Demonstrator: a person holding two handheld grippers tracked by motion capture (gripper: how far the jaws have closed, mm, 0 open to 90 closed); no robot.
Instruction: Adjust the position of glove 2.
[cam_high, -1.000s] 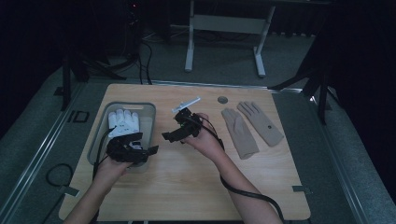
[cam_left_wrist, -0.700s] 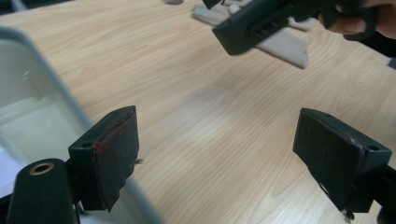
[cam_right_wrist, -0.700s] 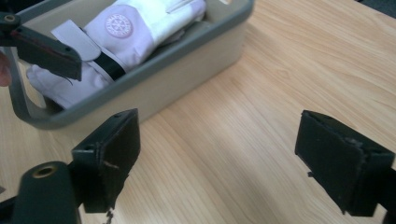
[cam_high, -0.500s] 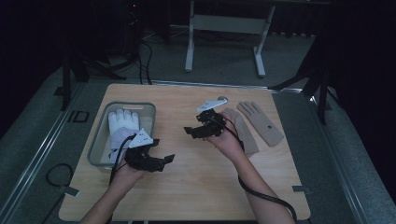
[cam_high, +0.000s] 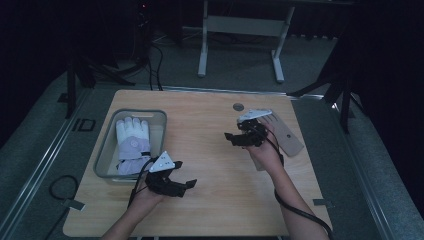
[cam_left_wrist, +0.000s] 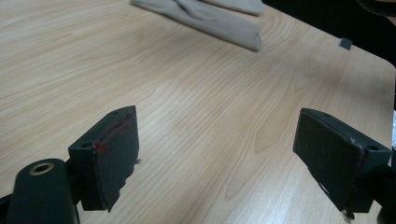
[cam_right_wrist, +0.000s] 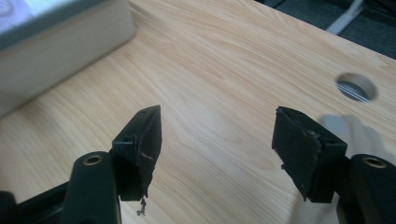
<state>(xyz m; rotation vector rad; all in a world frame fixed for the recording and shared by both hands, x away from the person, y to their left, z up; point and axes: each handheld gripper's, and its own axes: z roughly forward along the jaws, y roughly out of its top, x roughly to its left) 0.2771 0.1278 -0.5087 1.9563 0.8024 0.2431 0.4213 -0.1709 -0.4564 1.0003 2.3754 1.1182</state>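
A white glove (cam_high: 132, 137) lies in a clear plastic bin (cam_high: 107, 150) at the table's left. A pair of beige gloves (cam_high: 287, 135) lies at the right, partly behind the right hand; the left gripper view has them far off (cam_left_wrist: 210, 16). My left gripper (cam_high: 186, 175) hovers low over bare wood in front of the bin, open, with nothing between its jaws (cam_left_wrist: 217, 126). My right gripper (cam_high: 232, 132) is held beside the beige gloves, pointing toward the bin. It is open (cam_right_wrist: 217, 116); its jaws have just been closing, and nothing is between them.
A round cable hole (cam_high: 238, 106) sits near the table's far edge, and the right gripper view has it too (cam_right_wrist: 356, 87). The bin's wall (cam_right_wrist: 56, 42) stands ahead of the right gripper. A cable trails from each gripper off the front edge. Beyond the table is a grey metal frame (cam_high: 240, 25).
The left gripper moved right and toward the front edge, away from the bin. The right gripper moved right across the table to the beige gloves.
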